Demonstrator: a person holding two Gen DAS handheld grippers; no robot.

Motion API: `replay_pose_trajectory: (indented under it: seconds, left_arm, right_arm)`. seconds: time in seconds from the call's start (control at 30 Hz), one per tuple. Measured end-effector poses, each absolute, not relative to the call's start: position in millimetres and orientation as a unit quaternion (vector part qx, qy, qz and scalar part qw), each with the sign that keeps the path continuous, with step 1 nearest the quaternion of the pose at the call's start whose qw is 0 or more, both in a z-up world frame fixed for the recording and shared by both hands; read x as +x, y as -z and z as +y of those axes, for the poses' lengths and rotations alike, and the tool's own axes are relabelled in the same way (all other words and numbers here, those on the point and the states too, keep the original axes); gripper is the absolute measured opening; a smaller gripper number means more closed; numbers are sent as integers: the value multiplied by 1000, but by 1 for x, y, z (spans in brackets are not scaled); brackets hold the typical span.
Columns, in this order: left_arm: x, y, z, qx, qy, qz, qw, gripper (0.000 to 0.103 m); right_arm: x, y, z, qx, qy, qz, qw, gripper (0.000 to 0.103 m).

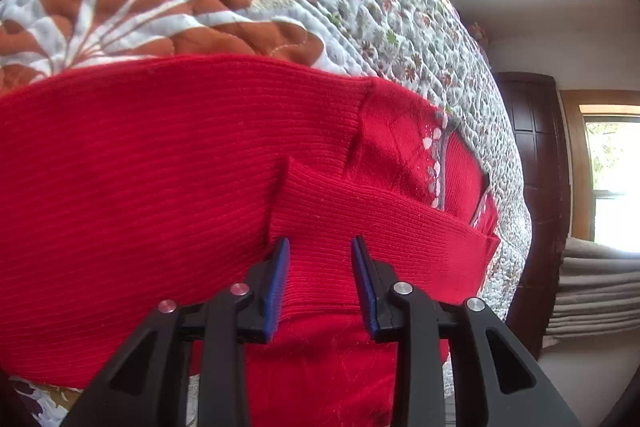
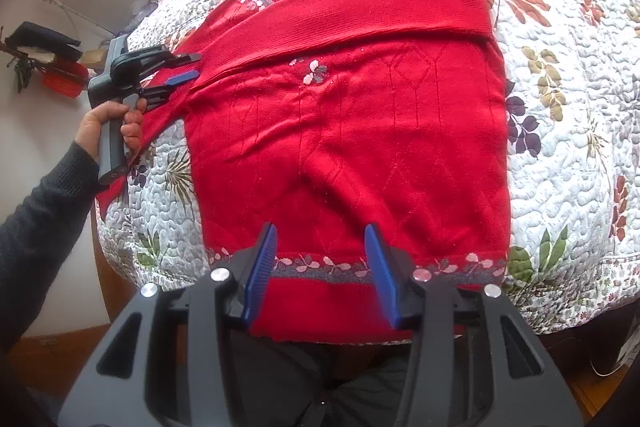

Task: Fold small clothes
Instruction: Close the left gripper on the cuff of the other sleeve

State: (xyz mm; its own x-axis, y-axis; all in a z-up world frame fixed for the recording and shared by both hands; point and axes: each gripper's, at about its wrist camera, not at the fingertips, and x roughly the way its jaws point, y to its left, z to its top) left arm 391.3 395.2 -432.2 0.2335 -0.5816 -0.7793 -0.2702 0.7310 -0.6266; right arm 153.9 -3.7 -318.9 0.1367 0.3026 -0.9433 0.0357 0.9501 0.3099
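A red knit sweater (image 2: 352, 147) lies flat on the quilted floral bedspread (image 2: 568, 155), its patterned hem toward me. One sleeve (image 2: 360, 7) is folded across the chest from the right shoulder. The other sleeve (image 2: 154, 125) trails off the left bed edge. My left gripper (image 2: 191, 67), held by a hand, sits open at the folded sleeve's end by the left shoulder. In the left wrist view the ribbed cuff (image 1: 360, 223) lies between the open left gripper (image 1: 320, 243) fingers. My right gripper (image 2: 320, 239) hovers open just above the hem (image 2: 320, 269), holding nothing.
The bed's near edge runs under the hem, with dark trousers (image 2: 320, 379) below it. A red basket (image 2: 64, 83) and clutter stand by the wall at left. A dark wooden door (image 1: 532, 147) and a window (image 1: 612, 183) lie beyond the bed's right side.
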Motion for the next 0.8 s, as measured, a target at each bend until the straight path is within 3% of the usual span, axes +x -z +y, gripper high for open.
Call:
replay_pose_trajectory:
  seconds: [0.2, 0.4, 0.57, 0.8]
  left_arm:
    - [314, 389, 494, -444, 31, 512, 735, 62]
    - [168, 359, 628, -494, -160, 400, 755, 82]
    - [86, 373, 718, -553, -248, 350, 715, 87]
    - [83, 419, 756, -615, -249, 352, 660, 88]
  right_arm:
    - [164, 303, 7, 110, -105, 635, 758, 47]
    - [182, 290, 31, 73, -138, 621, 768, 48]
    - [191, 283, 52, 49, -153, 619, 769, 49]
    - [192, 271, 65, 29, -155, 613, 774, 52]
